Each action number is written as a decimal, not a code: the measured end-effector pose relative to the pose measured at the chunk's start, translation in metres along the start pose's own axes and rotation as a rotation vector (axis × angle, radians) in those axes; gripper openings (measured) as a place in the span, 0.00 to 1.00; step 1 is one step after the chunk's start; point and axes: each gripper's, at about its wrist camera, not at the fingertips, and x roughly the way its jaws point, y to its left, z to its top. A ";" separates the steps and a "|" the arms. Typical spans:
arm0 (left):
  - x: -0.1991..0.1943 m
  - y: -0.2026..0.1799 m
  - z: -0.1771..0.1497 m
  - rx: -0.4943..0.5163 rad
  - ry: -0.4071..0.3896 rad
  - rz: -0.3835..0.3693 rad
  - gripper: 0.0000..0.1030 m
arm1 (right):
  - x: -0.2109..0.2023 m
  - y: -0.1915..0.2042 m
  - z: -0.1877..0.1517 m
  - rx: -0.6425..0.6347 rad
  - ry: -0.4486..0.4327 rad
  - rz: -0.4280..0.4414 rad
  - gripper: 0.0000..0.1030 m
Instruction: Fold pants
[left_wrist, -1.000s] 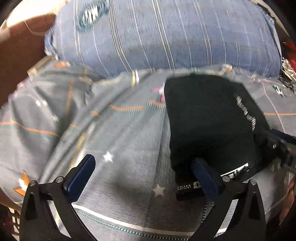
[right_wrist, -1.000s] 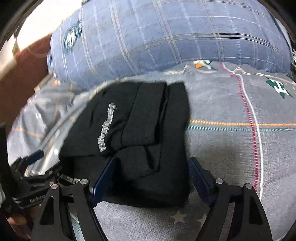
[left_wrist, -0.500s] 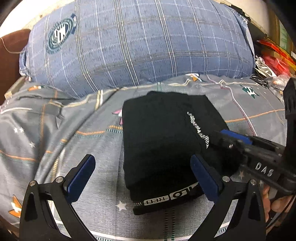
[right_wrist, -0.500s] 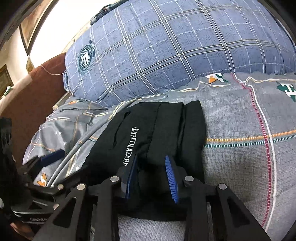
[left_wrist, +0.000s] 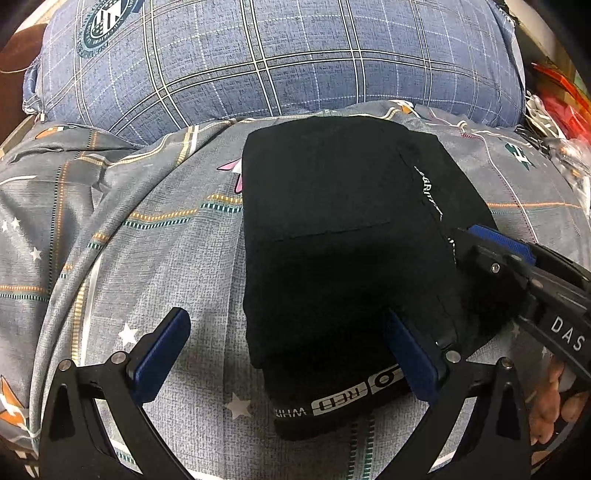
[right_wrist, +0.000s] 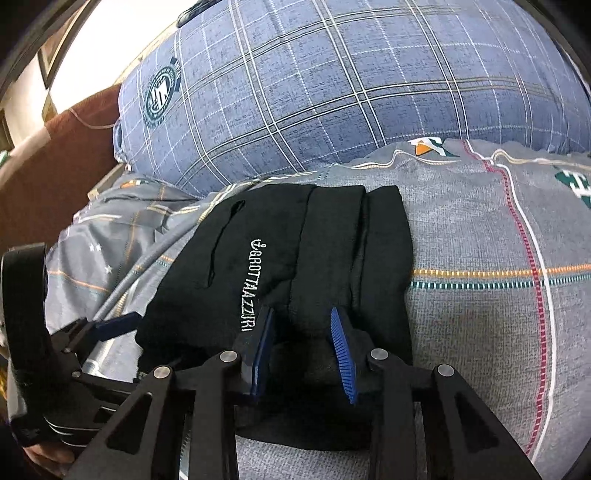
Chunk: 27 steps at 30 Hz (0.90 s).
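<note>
1. Right wrist view: the right gripper (right_wrist: 301, 349) has just been closing, and its blue pads pinch a ridge of the folded black pants (right_wrist: 295, 258) at their near edge.
2. Left wrist view: the left gripper (left_wrist: 286, 354) stands spread wide, its right finger (left_wrist: 412, 356) over the near corner of the pants (left_wrist: 340, 240).
3. The pants lie on the grey bedsheet (left_wrist: 147, 258), near the blue plaid pillow (left_wrist: 277, 55).

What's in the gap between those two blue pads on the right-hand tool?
A bunched fold of the black pants. In the right wrist view the right gripper has closed onto that fold over the grey bedspread.
</note>
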 end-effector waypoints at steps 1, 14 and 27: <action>0.001 0.000 0.000 0.000 0.004 -0.005 1.00 | 0.000 0.001 0.000 -0.006 0.001 -0.004 0.32; 0.002 0.004 -0.001 -0.033 0.029 0.000 1.00 | 0.002 0.009 0.000 -0.076 0.010 -0.055 0.32; -0.040 0.003 -0.005 -0.012 -0.048 0.046 1.00 | -0.022 0.011 0.000 -0.117 -0.010 -0.124 0.35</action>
